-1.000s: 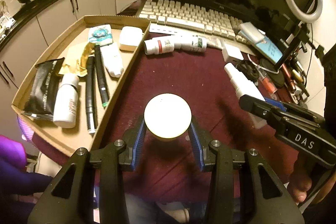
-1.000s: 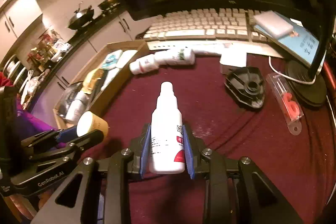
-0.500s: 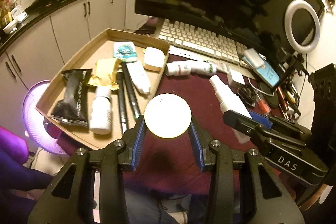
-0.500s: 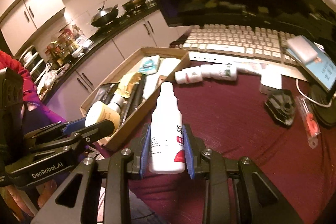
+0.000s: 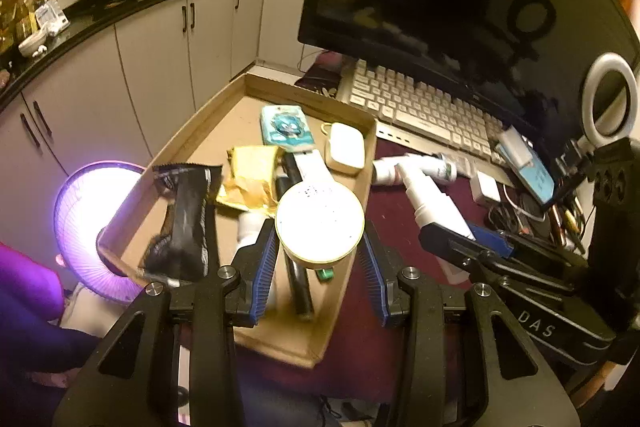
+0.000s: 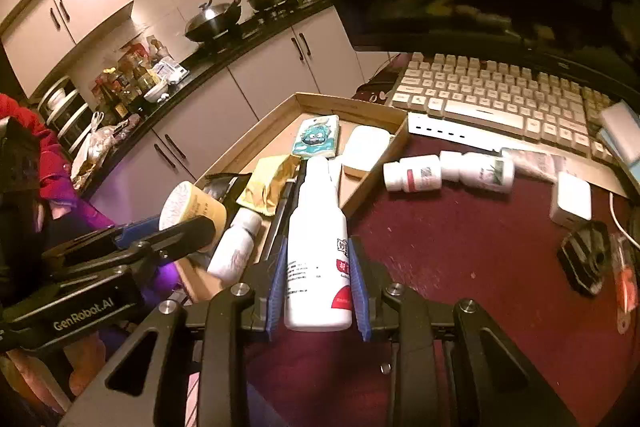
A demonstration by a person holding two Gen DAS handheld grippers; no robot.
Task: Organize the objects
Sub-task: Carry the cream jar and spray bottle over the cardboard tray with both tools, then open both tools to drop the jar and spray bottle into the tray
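My left gripper (image 5: 319, 259) is shut on a round cream jar (image 5: 320, 223) with a white lid and holds it above the near end of the cardboard tray (image 5: 224, 125). Seen from the right wrist, that jar (image 6: 192, 205) hangs over the tray's left side. My right gripper (image 6: 318, 283) is shut on a white spray bottle (image 6: 318, 247) with a red label, nozzle pointing away, over the tray's right wall (image 6: 370, 183). The same spray bottle (image 5: 434, 203) appears at the right in the left wrist view. Two white pill bottles (image 6: 448, 173) lie on the maroon cloth.
The tray holds a black packet (image 5: 188, 219), a gold wrapper (image 5: 252, 179), a teal card (image 5: 286, 125), a white case (image 5: 346, 149), dark pens and a white bottle (image 6: 236, 247). A keyboard (image 6: 500, 95) and monitor stand behind. A purple-lit fan (image 5: 86, 223) sits left of the table.
Both grippers have risen and drawn back to the left with their loads. The jar was over the maroon cloth and now hangs over the tray; the spray bottle has reached the tray's edge.
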